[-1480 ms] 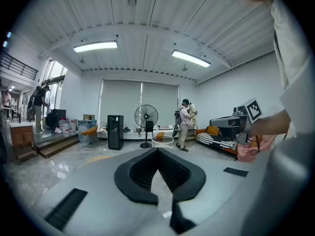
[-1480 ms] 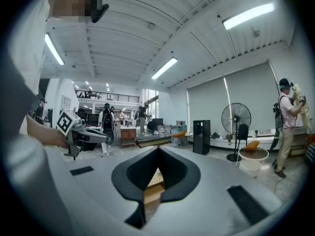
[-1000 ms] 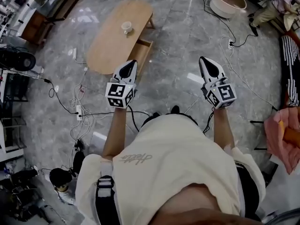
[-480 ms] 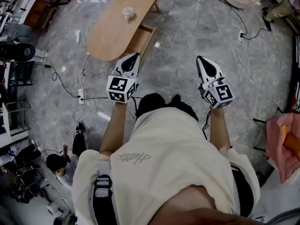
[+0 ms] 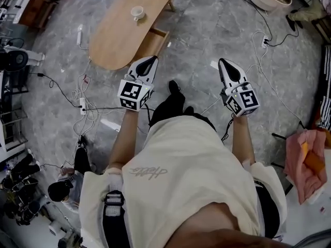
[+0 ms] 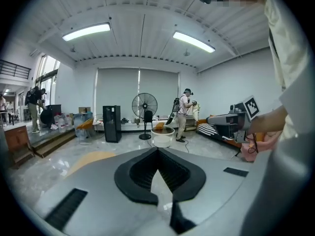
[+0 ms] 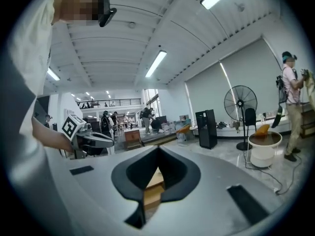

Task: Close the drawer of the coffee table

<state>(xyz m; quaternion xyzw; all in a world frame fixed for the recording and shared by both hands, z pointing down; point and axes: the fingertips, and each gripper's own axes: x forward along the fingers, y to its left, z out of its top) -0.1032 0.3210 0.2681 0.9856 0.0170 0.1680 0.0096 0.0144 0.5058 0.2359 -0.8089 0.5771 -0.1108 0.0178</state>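
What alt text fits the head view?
A person standing on a grey floor holds the left tongs and right tongs short of an oval wooden coffee table whose drawer stands open; a cup sits on top.

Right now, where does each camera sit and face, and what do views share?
Head view: on head, steeply down at table, open drawer; shows torso, left tool, right tool.
Left gripper view: on left tool, level toward fan; shows right tool.
Right gripper view: on right tool, level, fan at right; shows left tool.
Both gripper views share fan, tub.
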